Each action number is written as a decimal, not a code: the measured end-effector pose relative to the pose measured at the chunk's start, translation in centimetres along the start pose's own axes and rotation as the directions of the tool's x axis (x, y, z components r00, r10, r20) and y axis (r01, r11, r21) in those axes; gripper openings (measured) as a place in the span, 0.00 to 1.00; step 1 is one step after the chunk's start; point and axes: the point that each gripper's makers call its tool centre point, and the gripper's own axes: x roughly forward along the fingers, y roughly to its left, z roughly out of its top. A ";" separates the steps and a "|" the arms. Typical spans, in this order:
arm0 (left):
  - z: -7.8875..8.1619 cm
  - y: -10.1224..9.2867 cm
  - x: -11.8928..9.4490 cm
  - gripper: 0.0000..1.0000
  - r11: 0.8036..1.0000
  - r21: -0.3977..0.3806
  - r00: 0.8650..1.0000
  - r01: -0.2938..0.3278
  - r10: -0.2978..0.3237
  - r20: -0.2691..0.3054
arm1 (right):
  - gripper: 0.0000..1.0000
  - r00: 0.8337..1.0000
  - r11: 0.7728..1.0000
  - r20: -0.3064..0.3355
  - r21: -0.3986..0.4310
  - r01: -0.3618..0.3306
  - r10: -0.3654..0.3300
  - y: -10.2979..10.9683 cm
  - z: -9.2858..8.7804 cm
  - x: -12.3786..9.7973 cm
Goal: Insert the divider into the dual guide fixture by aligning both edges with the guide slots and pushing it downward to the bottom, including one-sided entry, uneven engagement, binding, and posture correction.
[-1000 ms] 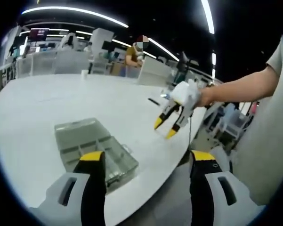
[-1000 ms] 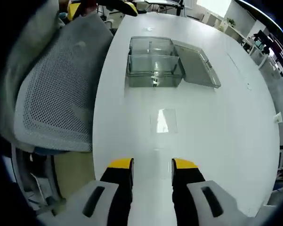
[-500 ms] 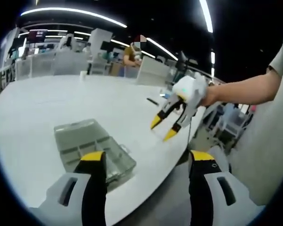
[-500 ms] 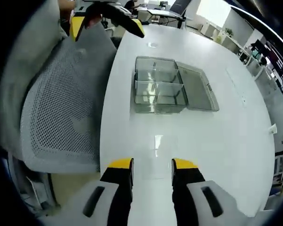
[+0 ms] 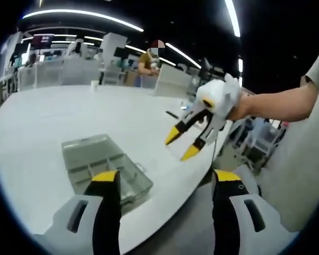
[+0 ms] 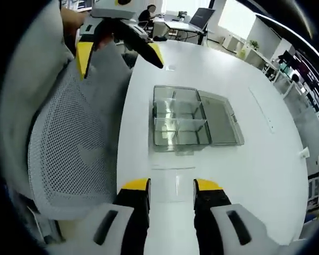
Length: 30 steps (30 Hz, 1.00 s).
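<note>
Right gripper (image 6: pixel 171 187): jaws spread, empty, now raised | left gripper (image 5: pixel 165 183): spread, empty | compartment box (image 6: pixel 180 123): lid open | divider: position unclear, still ungrasped; insertion not begun

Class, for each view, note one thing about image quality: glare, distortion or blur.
Left gripper view: fisheye bends the ceiling light strips into arcs, and the background desks look soft. Right gripper view: the white table is bright with glare, a reflection streak lies before the clear box, and the table edge curves.
</note>
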 end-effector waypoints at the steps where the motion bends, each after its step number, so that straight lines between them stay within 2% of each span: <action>1: 0.0 0.0 0.0 0.68 1.000 -0.001 1.000 0.000 0.000 0.000 | 0.27 1.000 1.000 0.007 0.008 0.004 -0.004 -0.1 0.3 0.0; 13: 0.1 0.2 0.3 0.66 1.000 -0.014 1.000 -0.002 0.002 -0.001 | 0.27 0.994 0.999 0.092 0.014 0.049 -0.050 0.2 4.1 -0.1; 30: 1.2 0.5 0.6 0.62 0.999 -0.037 1.000 -0.001 0.002 0.018 | 0.27 0.981 0.994 0.163 -0.009 0.110 -0.107 0.7 7.9 -0.8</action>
